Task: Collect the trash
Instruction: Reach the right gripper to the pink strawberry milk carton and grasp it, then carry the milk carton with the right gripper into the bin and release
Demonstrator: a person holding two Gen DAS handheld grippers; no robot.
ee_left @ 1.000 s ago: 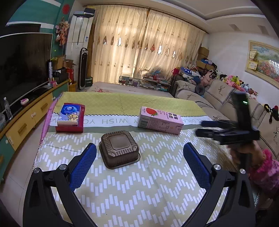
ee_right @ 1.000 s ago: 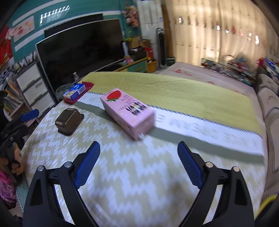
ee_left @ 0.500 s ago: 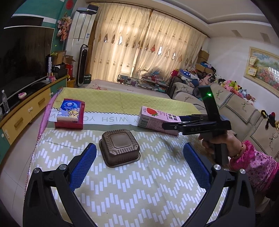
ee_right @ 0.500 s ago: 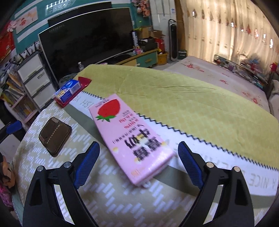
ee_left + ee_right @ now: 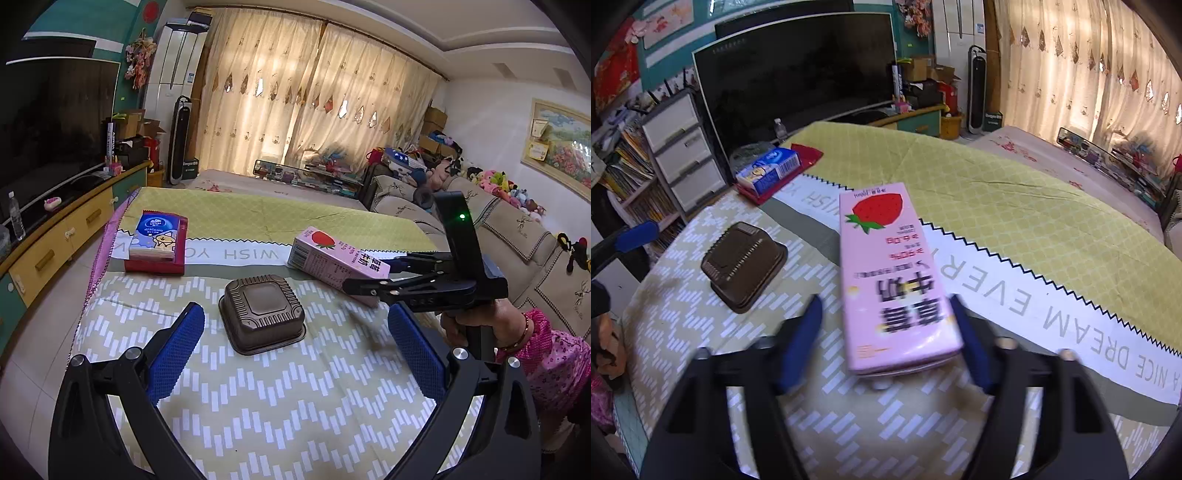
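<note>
The pink strawberry milk carton (image 5: 886, 273) lies flat on the green zigzag tablecloth (image 5: 923, 424). It looks light and may squash, so hold its long sides gently. The right gripper (image 5: 886, 332) is spread around its near end. The left gripper (image 5: 295, 354) is spread near the brown plastic tray (image 5: 263, 312).

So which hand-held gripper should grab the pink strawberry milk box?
The right hand-held gripper: its fingers already sit on either side of the pink milk carton. The left hand-held gripper is open, facing the brown tray.
</note>
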